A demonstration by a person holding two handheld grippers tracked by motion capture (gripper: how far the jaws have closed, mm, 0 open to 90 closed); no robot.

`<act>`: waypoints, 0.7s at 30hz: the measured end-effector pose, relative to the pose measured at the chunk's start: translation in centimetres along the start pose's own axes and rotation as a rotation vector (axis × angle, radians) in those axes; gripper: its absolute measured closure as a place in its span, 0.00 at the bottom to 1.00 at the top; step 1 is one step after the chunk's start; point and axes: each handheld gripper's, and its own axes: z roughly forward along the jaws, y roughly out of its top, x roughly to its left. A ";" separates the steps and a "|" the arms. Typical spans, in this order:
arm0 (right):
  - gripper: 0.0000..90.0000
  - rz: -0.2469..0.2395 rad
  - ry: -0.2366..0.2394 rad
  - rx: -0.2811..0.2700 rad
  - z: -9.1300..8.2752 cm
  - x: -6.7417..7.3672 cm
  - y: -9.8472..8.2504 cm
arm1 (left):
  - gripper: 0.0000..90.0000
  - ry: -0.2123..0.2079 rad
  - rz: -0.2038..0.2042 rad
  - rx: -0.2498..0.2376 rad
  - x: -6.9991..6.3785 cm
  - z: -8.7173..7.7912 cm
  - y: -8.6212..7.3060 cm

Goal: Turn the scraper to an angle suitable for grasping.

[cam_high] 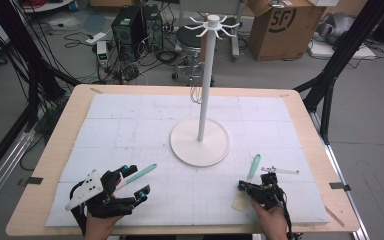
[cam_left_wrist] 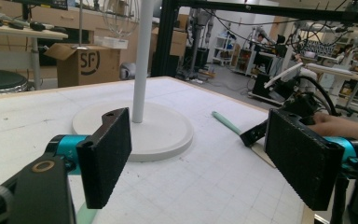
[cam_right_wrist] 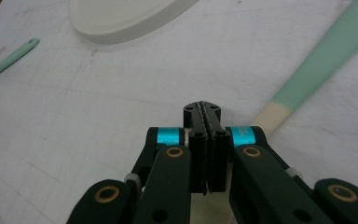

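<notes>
Left gripper [cam_high: 130, 182], jaws apart, straddles a green-handled utensil [cam_high: 141, 173] at seven o'clock from the hook stand [cam_high: 200, 141], seemingly poised to clamp; right gripper [cam_high: 244, 186], jaws together, holds nothing.

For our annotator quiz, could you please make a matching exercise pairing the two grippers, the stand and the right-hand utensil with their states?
1 left gripper
2 right gripper
3 white stand
4 right green-handled utensil

a lying flat beside the right gripper
b jaws pressed together
c upright at the table's middle
d jaws wide apart

Pairs: 1-d, 2-b, 3-c, 4-a
</notes>
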 end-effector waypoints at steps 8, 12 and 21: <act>1.00 0.036 -0.009 -0.019 -1.4 -1.8 -0.1 | 0.26 0.001 0.001 0.001 -0.1 0.2 0.0; 1.00 0.071 -0.023 -0.074 -2.3 -3.1 0.3 | 0.26 0.002 0.000 0.003 -0.1 0.2 0.0; 1.00 0.197 -0.090 -0.131 -2.9 -7.5 1.9 | 0.26 0.003 0.004 0.009 -0.1 0.3 -0.1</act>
